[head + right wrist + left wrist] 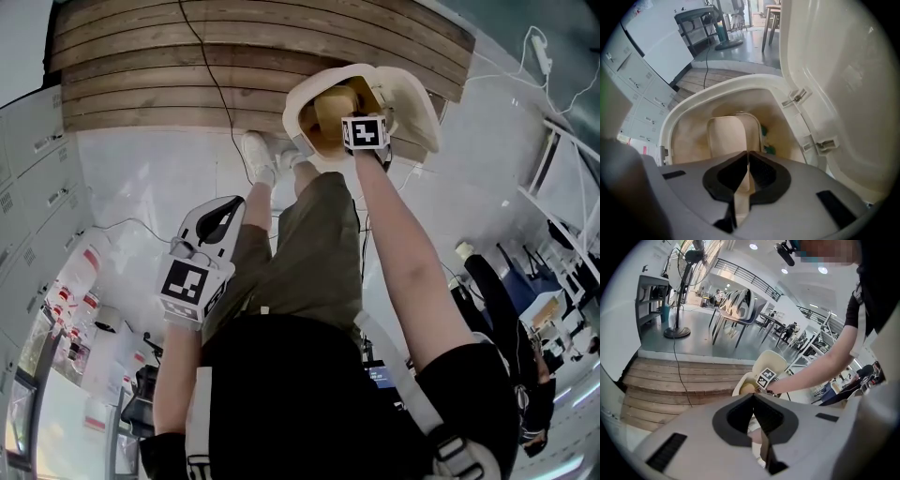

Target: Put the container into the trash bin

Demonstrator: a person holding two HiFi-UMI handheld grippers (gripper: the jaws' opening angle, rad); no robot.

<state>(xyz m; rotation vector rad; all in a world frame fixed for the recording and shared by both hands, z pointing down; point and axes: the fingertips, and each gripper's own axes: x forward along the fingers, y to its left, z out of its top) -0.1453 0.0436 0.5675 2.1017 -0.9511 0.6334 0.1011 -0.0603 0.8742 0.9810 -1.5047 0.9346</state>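
The cream trash bin (298, 101) stands open on the floor by my feet, its lid (417, 103) tipped back. My right gripper (361, 122) points straight down over the opening. In the right gripper view, the right gripper (747, 161) is shut on the thin wall of a cream container (729, 136), which hangs inside the bin's rim (693, 103). The raised lid (843, 84) is close on the right. My left gripper (222, 217) hangs beside my leg, away from the bin. In the left gripper view, the left gripper (753, 401) is shut with nothing in it, and the bin (743, 386) lies ahead.
Something green (766, 140) lies in the bin beside the container. A wooden stepped platform (187, 56) with a black cable (211, 80) across it is just beyond the bin. White lockers (28, 187) line the left. A standing fan (677, 331) and chairs are further off.
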